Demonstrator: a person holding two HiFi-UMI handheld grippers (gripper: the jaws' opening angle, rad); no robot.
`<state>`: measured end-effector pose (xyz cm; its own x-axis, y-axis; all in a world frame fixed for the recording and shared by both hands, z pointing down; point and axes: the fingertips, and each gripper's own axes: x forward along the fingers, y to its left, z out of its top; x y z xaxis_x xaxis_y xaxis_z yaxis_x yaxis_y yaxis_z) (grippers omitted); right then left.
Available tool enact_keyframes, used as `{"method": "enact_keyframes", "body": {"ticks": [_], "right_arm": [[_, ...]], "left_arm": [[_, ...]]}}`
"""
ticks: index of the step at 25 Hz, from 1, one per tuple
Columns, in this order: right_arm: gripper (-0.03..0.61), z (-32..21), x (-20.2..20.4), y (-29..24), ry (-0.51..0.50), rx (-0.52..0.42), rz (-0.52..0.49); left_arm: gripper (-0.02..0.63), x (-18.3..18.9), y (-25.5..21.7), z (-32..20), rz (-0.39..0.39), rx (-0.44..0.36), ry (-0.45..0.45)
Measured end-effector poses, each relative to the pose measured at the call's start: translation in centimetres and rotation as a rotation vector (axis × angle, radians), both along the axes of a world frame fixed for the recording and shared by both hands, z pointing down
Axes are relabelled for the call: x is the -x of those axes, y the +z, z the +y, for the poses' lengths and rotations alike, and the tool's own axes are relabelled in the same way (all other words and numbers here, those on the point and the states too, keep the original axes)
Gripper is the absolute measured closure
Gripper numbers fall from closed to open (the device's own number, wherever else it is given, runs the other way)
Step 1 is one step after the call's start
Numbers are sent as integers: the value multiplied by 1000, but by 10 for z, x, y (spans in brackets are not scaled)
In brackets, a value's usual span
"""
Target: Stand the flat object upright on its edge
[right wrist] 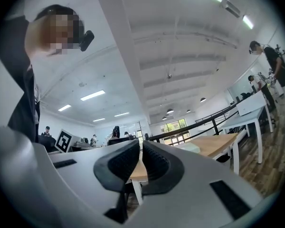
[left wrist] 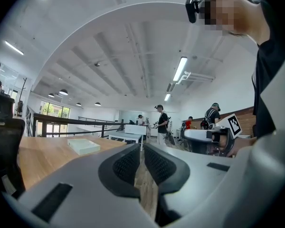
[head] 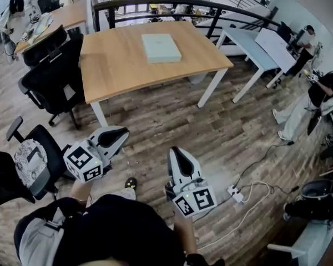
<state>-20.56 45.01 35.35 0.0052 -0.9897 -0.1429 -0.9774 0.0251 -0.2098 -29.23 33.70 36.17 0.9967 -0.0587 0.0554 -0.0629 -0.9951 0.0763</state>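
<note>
In the head view, a flat pale green square box (head: 161,47) lies flat near the middle of a light brown wooden table with white legs (head: 114,71); the left gripper (head: 122,134) and the right gripper (head: 175,151) are well apart from the box, low over the brown wood plank floor (head: 172,115); both point toward the table; black office chairs (head: 50,85) stand to the left of the table; a white power strip (head: 233,192) lies on the floor at the right.

In the left gripper view, the two dark jaws are pressed together with nothing between them; the box sits on the table top, ahead and to the left of the jaws.

In the right gripper view, the jaws are closed up tight too and hold nothing; the table and the box show past them on the right.
</note>
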Motion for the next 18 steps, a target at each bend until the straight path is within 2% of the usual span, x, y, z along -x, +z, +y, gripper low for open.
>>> {"method": "enact_keyframes", "body": {"ticks": [18], "right_arm": [[546, -72, -32, -1, 57, 50, -8]], "left_arm": [[574, -42, 1, -81, 21, 25, 66]]}}
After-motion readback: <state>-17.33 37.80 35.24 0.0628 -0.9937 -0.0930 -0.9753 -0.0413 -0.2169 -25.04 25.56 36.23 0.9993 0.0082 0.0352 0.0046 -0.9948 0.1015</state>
